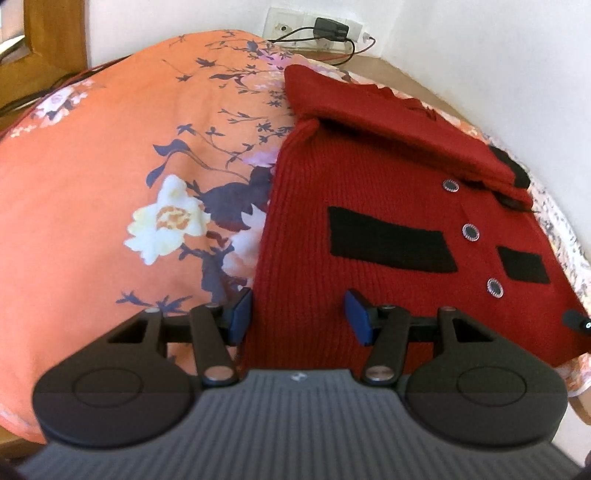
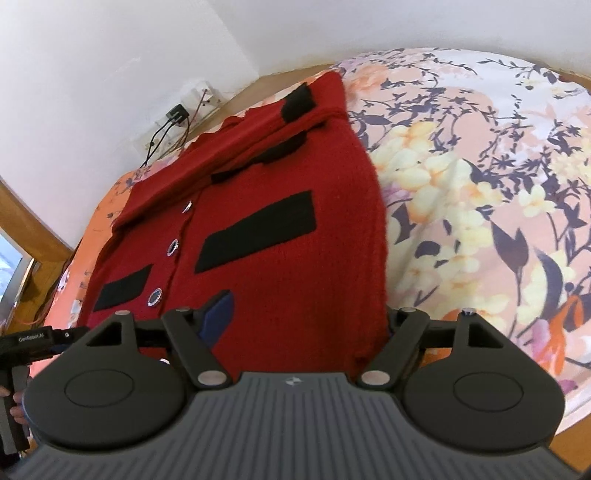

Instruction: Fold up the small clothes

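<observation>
Jaws of both grippers are held wide, the left gripper (image 1: 299, 315) and right gripper (image 2: 310, 314) each set astride a bottom corner of the red cardigan (image 1: 388, 229), which is spread on the floral bed (image 1: 110, 166) with sleeves folded in. Judged next: the hem must be pinched and carried toward the collar.

Cardigan (image 1: 388, 229) lying on bedsheet (image 1: 110, 166), sleeve (image 1: 399, 125) folded across top; wall socket (image 1: 314, 26) sitting behind; grippers at near hem.
</observation>
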The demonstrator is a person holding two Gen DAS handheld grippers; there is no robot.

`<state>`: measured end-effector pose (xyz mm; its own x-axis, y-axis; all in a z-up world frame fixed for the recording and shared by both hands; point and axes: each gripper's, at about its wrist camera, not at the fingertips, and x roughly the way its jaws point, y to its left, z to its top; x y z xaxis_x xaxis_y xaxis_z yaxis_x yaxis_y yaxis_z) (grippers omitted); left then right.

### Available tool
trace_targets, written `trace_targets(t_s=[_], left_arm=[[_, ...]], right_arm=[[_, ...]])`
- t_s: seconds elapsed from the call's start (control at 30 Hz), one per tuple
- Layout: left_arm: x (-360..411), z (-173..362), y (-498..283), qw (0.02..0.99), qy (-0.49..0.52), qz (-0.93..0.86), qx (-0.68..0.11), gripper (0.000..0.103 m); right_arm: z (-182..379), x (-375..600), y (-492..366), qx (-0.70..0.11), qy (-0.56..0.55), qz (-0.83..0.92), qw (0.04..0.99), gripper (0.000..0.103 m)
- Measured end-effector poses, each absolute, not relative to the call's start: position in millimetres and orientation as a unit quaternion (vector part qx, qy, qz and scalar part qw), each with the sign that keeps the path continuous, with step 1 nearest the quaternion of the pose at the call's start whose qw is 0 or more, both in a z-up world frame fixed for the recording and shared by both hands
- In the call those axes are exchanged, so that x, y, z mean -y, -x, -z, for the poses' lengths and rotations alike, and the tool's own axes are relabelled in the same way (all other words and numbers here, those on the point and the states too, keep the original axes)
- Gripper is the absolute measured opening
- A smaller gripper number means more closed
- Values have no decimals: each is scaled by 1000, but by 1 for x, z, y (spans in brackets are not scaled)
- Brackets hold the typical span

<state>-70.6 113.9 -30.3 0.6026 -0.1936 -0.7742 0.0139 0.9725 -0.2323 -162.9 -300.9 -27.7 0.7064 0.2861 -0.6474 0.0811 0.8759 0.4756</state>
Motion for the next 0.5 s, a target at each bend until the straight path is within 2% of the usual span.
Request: trace_targets(t_s=[0.2, 0.23, 0.27, 0.33, 0.4, 0.5], left_arm=[[-111, 31, 69, 891, 100, 71, -437, 55], [-110, 31, 67, 891, 99, 75, -437, 52], [-109, 31, 66, 891, 97, 79, -437, 44], [-106, 33, 63, 889, 96, 84, -439, 33], [-106, 32, 60, 887, 99, 89, -442, 25], [-107, 31, 59, 887, 102, 92, -441, 15]], right_arm=[[30, 303, 157, -372, -259, -72, 888, 78], [30, 304, 156, -371, -262, -73, 888, 77], [30, 304, 155, -370, -265, -75, 887, 74], [28, 304, 152, -370, -260, -72, 889, 59], [26, 304, 150, -369, -258, -72, 890, 31], [24, 306, 147, -362, -262, -70, 892, 11]])
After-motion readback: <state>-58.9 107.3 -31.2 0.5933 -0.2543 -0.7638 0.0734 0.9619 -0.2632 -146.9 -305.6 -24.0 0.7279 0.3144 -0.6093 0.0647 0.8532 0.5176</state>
